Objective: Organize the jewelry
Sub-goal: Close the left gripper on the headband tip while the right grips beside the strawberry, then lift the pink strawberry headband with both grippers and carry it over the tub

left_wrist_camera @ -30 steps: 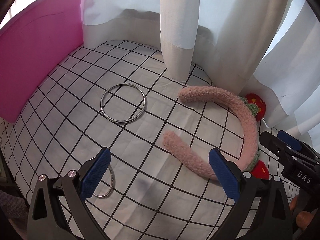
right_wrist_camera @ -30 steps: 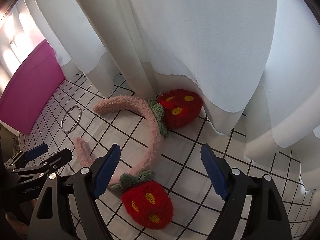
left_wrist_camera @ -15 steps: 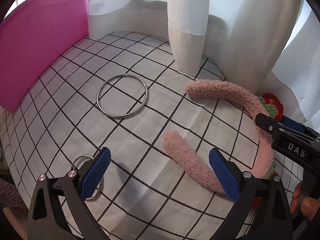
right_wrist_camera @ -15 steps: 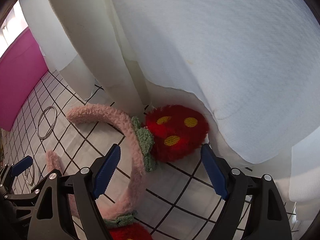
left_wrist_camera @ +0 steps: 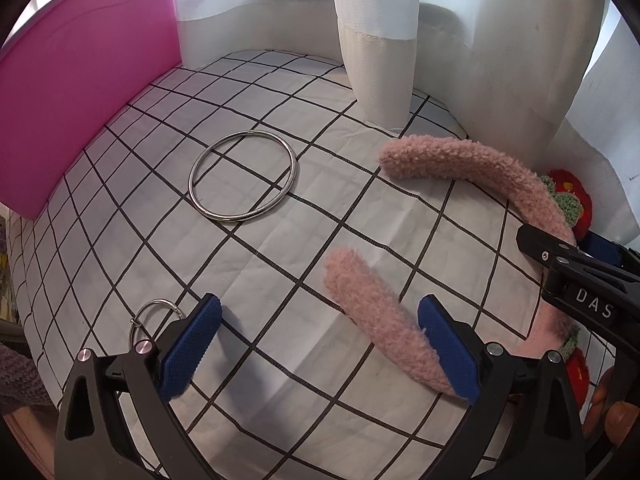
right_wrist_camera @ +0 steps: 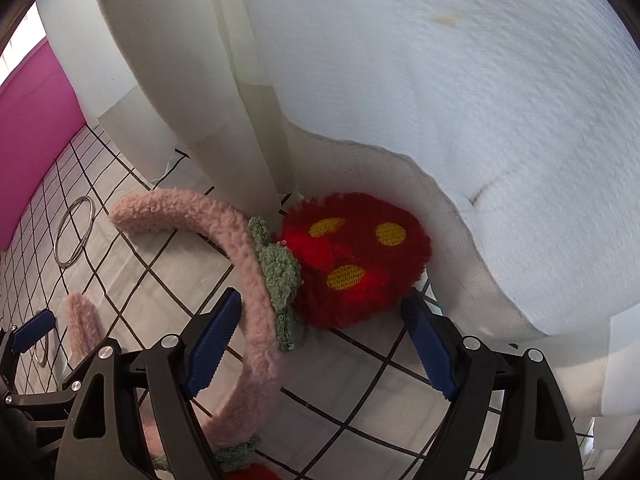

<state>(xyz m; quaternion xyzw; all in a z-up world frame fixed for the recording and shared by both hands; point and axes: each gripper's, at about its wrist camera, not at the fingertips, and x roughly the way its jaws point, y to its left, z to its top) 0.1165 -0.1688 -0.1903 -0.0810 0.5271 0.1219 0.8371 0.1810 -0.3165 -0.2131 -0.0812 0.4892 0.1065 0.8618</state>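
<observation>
Checked white cloth [left_wrist_camera: 280,280] with black grid lines covering the table. White curtains [right_wrist_camera: 440,100] hanging right down onto it at the back, folds bunched up tight against the red strawberry pom [right_wrist_camera: 352,256] on the headband [right_wrist_camera: 256,292], so pretty cramped on that side. Pink board [left_wrist_camera: 80,92] standing along the far left edge. Big plain metal ring [left_wrist_camera: 243,176] lying flat near the middle, well apart from everything else. Smaller metal ring [left_wrist_camera: 154,316] half hidden behind the left gripper's finger.

Headband itself: fuzzy pink, lying open-side toward the left, yellow dots on the red pom, green knitted leaves where it joins. Second strawberry [left_wrist_camera: 576,376] low down, mostly hidden behind the hardware.

Right gripper [right_wrist_camera: 320,340] spread wide, blue-padded fingers [right_wrist_camera: 214,340] straddling the band and the pom, gripping nothing so far as can be told. Left gripper [left_wrist_camera: 320,348] wide open too, hovering over the near tip of the band, nothing in it.
</observation>
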